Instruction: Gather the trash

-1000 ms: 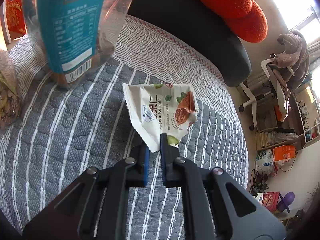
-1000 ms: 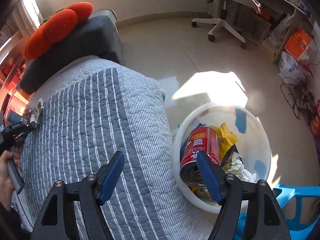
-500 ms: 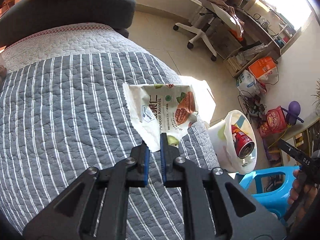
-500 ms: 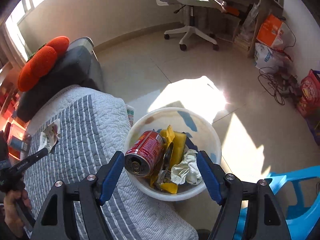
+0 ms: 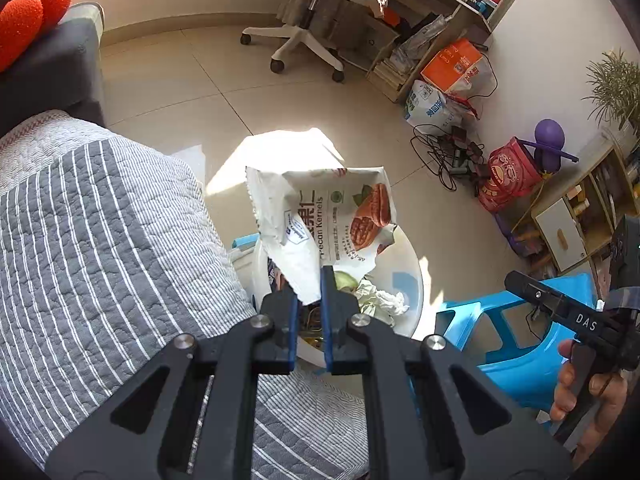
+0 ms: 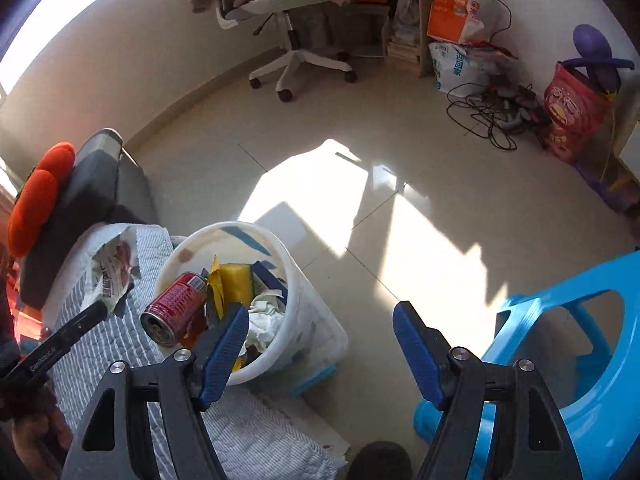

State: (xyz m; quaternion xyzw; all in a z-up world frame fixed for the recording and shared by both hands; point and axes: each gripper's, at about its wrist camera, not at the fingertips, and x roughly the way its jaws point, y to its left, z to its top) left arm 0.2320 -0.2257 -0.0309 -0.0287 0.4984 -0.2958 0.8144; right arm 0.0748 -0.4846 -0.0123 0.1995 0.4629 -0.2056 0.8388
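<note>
Here, nearest the left wrist camera, the left gripper point(image 5: 309, 300) pinches the lower corner of a torn white pecan-kernel snack wrapper point(image 5: 320, 220) between its blue pads, jaws nearly together; the wrapper stands up from the tips, printed face to the lens. Under the jaws runs the edge of a grey quilted bed cover with thin white stripes point(image 5: 100, 248). Just past that edge, below the wrapper, stands a round white plastic trash bucket point(image 5: 416, 296) on the floor, crumpled white tissue point(image 5: 380, 300) inside it.

In the right wrist view the right gripper point(image 6: 320, 340) is spread wide and empty — its left pad in front of the bucket's rim, its right pad over bare tile. The bucket holds a red drink can point(image 6: 176, 308) lying tilted, yellow packaging point(image 6: 236, 284) and the tissue. A bright blue plastic stool point(image 6: 568, 340) stands to the right.

Farther off, sunlit beige tiles, a white swivel office chair point(image 6: 288, 56) draped with clothes, an orange carton point(image 6: 452, 12) and tangled black cables point(image 6: 488, 116) by the wall.
</note>
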